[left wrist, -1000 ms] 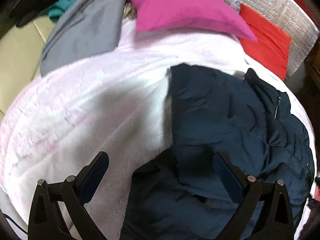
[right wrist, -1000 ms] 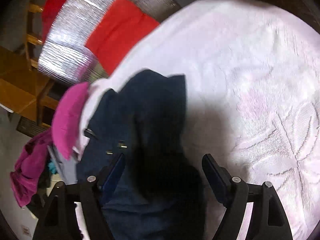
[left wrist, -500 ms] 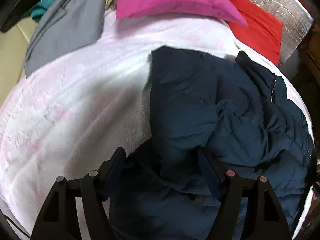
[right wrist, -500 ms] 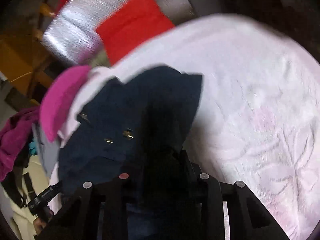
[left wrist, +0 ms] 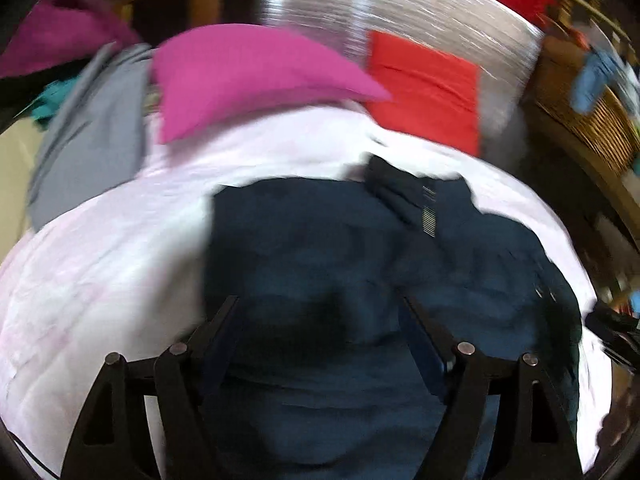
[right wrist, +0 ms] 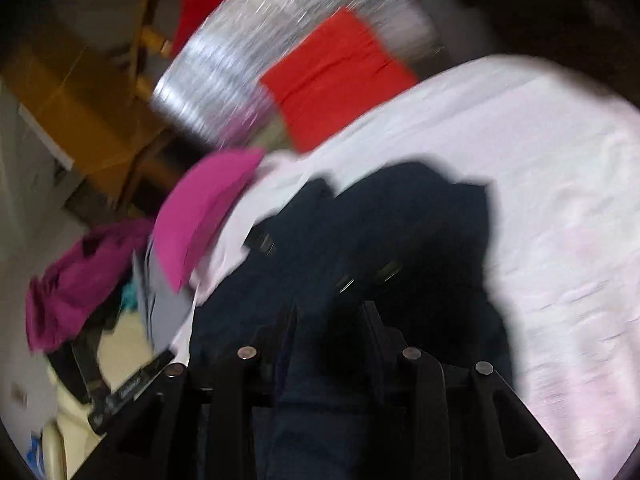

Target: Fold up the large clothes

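A dark navy quilted jacket (left wrist: 332, 240) lies on a pale pink blanket (left wrist: 100, 272) on a bed. My left gripper (left wrist: 320, 304) has its jaws partly closed around a bunch of the jacket's near edge. In the right wrist view the jacket (right wrist: 420, 216) is in front of me, and my right gripper (right wrist: 330, 308) is shut on a fold of it. Both views are blurred by motion.
A magenta pillow (left wrist: 248, 76), a grey garment (left wrist: 96, 140) and a red cloth (left wrist: 428, 88) on silver foil (left wrist: 400, 8) lie at the bed's far end. A wicker basket (left wrist: 592, 120) stands at the right. More clothes (right wrist: 76, 276) lie beside the bed.
Both grippers were open over the jacket's edge and have closed on it. Both views now tilt up toward the head of the bed, with the jacket edge raised.
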A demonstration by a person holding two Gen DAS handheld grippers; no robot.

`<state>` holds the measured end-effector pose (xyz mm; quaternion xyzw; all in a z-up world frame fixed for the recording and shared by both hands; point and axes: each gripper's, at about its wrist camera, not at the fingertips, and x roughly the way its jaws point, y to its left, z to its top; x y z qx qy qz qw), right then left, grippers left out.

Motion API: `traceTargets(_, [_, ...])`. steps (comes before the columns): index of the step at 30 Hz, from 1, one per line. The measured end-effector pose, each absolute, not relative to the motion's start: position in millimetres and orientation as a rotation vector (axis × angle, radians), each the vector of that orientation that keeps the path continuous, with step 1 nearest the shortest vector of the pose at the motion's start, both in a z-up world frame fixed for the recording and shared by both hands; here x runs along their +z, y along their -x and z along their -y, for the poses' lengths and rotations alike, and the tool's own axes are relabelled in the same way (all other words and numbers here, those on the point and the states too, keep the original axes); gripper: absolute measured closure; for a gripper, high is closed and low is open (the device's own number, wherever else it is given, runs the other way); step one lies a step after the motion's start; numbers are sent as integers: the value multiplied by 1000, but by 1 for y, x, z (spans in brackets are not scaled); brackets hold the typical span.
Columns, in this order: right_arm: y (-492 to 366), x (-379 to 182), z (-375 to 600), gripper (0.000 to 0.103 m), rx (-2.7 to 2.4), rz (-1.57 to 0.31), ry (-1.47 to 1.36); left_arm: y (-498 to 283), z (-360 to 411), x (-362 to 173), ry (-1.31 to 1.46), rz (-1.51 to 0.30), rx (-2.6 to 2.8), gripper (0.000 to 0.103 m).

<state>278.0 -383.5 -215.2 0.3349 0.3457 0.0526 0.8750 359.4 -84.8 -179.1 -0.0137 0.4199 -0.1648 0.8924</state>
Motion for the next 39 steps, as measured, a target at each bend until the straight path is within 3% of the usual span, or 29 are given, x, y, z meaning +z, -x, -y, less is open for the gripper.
traceTargets(6, [-310,-243,334,67,153,-820,-669,-356,128,-196,-55,-912,-400,22])
traceTargets(9, [-324,-277,340,69,114,-916,-751,-366,136,-224,-69,-1026,-386,19])
traceTargets(18, [-328,-284,353,69,154,-913,-861,-361,140,-227,-168,-1054,-389,15])
traceTargets(20, [-324,-282,361,62,201,-915,-945,-362,130,-221,-126,-1072,-394,15])
traceTargets(22, [-316,-276,366,37,236,-894,-1003,-361,113,-212,-52,-1082,-402,15])
traceTargets(24, [-304,-265,370,30,251,-894,-1003,-358,92,-204,45,-1096,-414,15])
traceTargets(30, [-289,-289,370,30,198,-983,-1066,-364,52,-213,160,-1156,-307,15])
traceTargets(35, [-296,-298,380,31,128,-902,-1124,-378,47,-234,239,-1220,-287,16])
traceTargets(38, [-302,-301,385,47,69,-847,-1133,-384,44,-237,260,-1205,-270,16])
traceTargets(39, [-303,-300,388,58,46,-834,-1128,-384,41,-236,265,-1204,-268,16])
